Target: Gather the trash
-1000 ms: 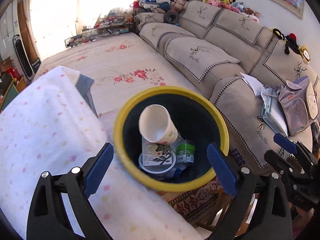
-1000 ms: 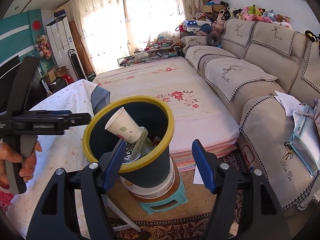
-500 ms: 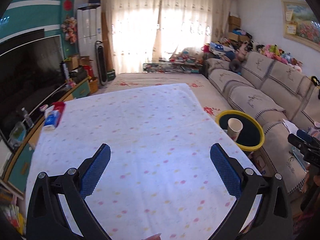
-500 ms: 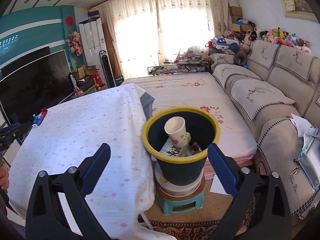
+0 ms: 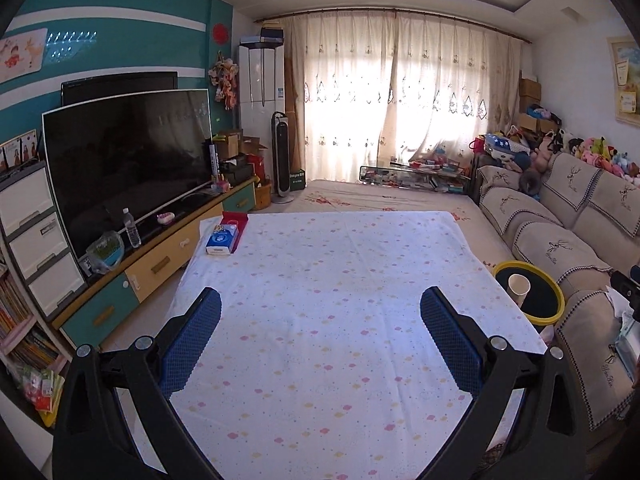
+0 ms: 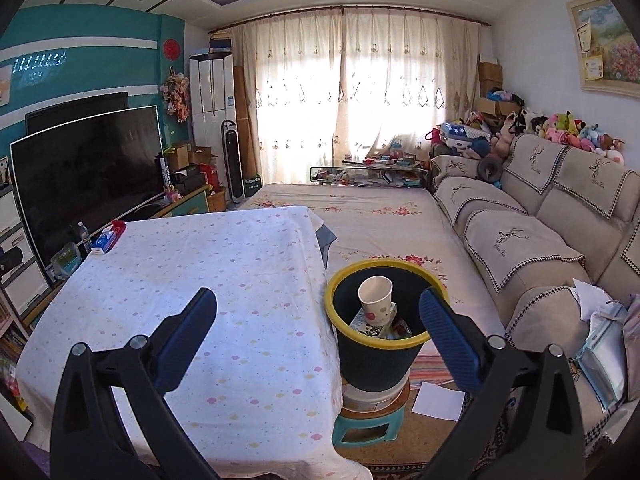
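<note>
A dark trash bin with a yellow rim point(image 6: 340, 286) stands on a small stool to the right of the table; it also shows in the left wrist view point(image 5: 557, 300). A white paper cup point(image 6: 375, 294) and several cartons lie inside it; the cup shows in the left wrist view too point(image 5: 519, 286). My left gripper point(image 5: 320, 334) is open and empty above the table's white dotted cloth point(image 5: 340, 272). My right gripper point(image 6: 318, 330) is open and empty, held back from the bin and table edge.
A blue tissue pack on a red box point(image 5: 222, 238) lies at the table's far left corner. A TV on a cabinet point(image 5: 128, 160) stands left. A beige sofa point(image 6: 520, 240) runs along the right. A floral bed point(image 6: 360, 208) lies behind the table.
Both grippers have pulled back and up from the bin. The left view has swung from over the bin to over the table. Both stay open and empty.
</note>
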{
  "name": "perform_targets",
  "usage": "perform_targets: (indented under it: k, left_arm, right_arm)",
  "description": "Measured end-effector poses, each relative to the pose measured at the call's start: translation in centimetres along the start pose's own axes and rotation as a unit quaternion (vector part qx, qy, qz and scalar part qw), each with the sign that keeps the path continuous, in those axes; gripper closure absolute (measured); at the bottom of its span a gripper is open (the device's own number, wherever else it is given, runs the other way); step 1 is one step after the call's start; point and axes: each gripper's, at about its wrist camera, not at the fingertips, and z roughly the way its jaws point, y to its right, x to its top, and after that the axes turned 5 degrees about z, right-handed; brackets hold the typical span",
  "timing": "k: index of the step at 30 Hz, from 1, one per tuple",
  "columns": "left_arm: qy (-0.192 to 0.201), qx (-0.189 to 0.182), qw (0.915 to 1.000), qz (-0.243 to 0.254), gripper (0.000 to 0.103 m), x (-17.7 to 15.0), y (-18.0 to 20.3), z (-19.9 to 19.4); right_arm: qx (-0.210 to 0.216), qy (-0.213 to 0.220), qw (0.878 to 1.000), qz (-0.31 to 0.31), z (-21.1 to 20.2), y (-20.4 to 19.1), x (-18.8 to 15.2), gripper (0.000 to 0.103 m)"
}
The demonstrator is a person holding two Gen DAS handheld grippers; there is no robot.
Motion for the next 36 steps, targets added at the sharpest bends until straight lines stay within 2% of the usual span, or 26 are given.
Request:
perform_targets:
  k: [6,14,36]
  left_arm:
    - [-0.014,0.005,0.9998,-0.016,0.005,-1.4,-0.9,-0.4]
    - [-0.013,0.003,0.9998,-0.015,0.005,-0.5,0.6,0.7]
    - [-0.016,0.002,0.9998,-0.012,0.005,-0.1,1.1,1.0]
  right_arm:
    - [0.012,-0.002,1.0,-0.001,0.0,-0.5,-0.4,0.007]
    - [0.014,-0.005,1.0,0.005,0.6,-0.6,-0.6,0.007]
    - [0.013,-0.012,1.0,0.008,1.5,-0.2,-0.8,0.007]
